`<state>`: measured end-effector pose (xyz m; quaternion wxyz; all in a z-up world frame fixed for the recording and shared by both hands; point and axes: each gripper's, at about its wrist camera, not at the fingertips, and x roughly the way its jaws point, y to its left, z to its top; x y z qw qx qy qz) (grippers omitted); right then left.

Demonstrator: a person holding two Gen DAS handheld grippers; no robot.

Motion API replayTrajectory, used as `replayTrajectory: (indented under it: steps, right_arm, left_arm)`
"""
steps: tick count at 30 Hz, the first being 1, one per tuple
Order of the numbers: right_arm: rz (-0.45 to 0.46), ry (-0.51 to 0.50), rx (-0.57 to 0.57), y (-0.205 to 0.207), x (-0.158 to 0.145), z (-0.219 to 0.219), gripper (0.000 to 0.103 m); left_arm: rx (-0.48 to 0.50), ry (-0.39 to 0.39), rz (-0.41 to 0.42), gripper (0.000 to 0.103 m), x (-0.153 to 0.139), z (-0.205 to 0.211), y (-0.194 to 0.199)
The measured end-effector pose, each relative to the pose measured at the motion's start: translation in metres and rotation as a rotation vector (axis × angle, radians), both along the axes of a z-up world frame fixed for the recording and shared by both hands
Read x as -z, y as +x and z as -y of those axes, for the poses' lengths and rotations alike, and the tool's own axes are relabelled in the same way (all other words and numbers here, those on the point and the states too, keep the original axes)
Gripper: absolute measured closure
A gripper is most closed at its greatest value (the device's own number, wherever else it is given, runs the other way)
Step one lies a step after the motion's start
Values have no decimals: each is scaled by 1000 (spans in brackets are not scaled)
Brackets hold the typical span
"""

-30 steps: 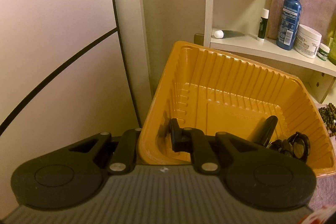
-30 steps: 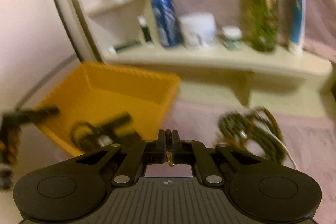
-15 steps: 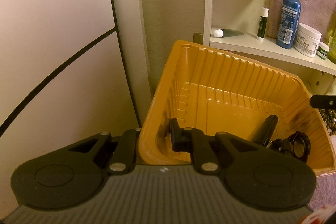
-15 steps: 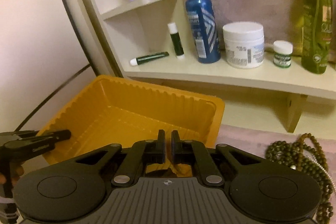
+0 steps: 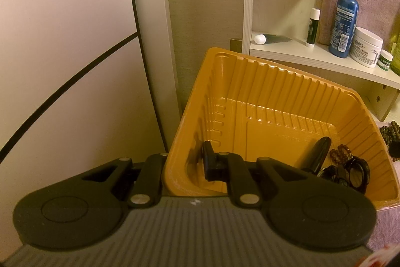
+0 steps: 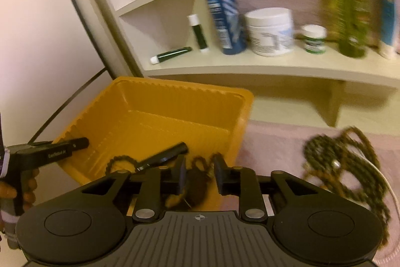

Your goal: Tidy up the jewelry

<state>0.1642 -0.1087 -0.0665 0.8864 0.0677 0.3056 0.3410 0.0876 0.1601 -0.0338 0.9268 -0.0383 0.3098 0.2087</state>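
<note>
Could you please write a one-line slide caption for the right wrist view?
Right gripper, jaws just opened, over the orange tray above a small dark trinket; green bead necklace waits alongside.

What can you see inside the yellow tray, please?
In the tray: a black stick, brown beads, round black pieces. The left gripper covers the near corner.

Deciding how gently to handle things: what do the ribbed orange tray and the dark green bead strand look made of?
Ribbed orange tray: apparently thin moulded plastic, glossy, with pressed ribs. Dark green bead strand: small round matte beads, perhaps wood or stone; blur leaves it open.
</note>
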Motion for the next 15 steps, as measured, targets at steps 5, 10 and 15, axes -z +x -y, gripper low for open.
replayTrajectory:
  steps: [5, 10, 15]
  right_arm:
    - [-28, -25, 80, -5, 11, 38, 72]
    - [-55, -49, 167, -5, 20, 76, 72]
    - [-62, -55, 236, -3, 22, 104, 72]
  left_arm:
    - [-3, 3, -5, 90, 0, 1, 1]
    - [-3, 8, -9, 90, 1, 1, 2]
    - [-4, 12, -11, 90, 1, 2, 2]
